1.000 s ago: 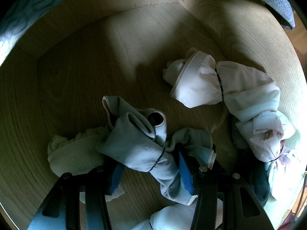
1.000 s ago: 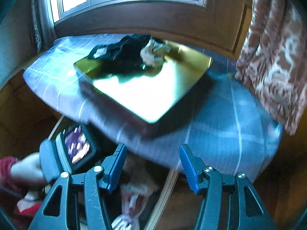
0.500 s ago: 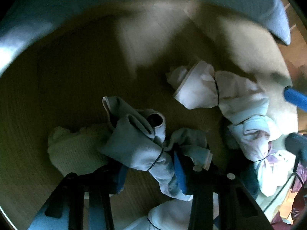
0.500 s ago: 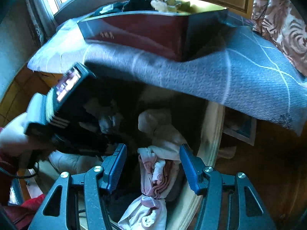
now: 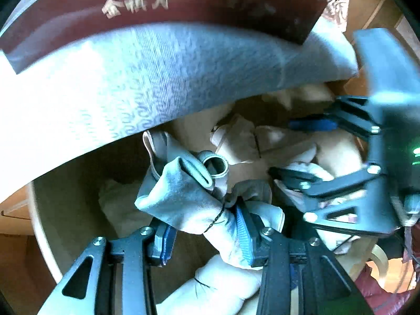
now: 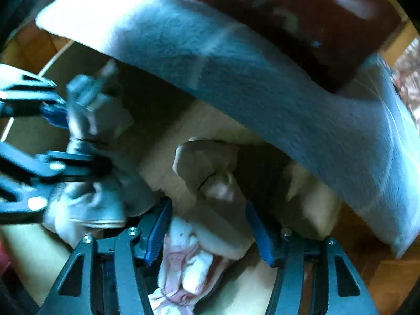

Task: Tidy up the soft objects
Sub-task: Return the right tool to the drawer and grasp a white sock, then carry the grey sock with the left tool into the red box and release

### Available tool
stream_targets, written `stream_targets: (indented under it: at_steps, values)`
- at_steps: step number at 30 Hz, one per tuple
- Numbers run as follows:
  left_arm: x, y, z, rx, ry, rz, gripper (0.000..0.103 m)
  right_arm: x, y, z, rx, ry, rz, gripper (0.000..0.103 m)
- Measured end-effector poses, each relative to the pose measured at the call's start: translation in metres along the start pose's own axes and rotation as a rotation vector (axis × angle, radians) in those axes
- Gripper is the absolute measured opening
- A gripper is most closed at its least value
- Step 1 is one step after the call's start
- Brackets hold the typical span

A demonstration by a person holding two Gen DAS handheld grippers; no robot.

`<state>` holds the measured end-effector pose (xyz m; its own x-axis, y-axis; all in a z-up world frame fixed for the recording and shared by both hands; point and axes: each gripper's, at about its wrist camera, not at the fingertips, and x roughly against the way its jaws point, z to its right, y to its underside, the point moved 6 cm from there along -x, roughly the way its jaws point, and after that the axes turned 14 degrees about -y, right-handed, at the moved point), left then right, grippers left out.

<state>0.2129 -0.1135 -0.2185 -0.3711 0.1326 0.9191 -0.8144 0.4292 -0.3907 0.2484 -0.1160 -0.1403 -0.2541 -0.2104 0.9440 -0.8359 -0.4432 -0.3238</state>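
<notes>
Grey-blue rolled sock bundle [image 5: 183, 197], tied with a thin black band, sits clamped between the blue pads of the left gripper [image 5: 203, 232] above the floor of a pale wooden drawer [image 5: 65, 210]. Its open cuff points up and away from the jaws. Just beside that bundle, toward the drawer's back, a cream rolled bundle [image 5: 244, 141] with its own dark band lies on the wood; the same bundle shows in the right wrist view [image 6: 210, 173]. The right gripper [image 6: 207, 229] reaches in from the far side of the grey-blue bundle, its jaws spread wide with nothing between the pads, hovering over the cream bundle and a pink-and-white floral bundle [image 6: 189, 267]. A second pale bundle [image 5: 210, 288] lies below the held one, near the drawer's front. Over the drawer hangs a blue-grey patterned cloth [image 5: 157, 78], and on that cloth rests a dark red box [image 5: 183, 2] with light characters on its side.
</notes>
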Motion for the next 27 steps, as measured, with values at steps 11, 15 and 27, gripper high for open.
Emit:
stream_targets:
  at_steps: [11,15,27]
  values:
    - [0.026,0.016,-0.034,0.051,-0.023,0.057,0.040,-0.030,-0.005,-0.011,0.142,0.091,-0.162,0.059]
    - [0.033,0.028,-0.041,0.082,-0.018,0.073,0.040,-0.044,-0.006,-0.009,0.160,0.112,-0.227,0.058]
    - [0.038,0.052,-0.067,0.135,-0.019,0.092,0.040,-0.054,-0.016,-0.013,0.126,0.072,-0.229,0.035]
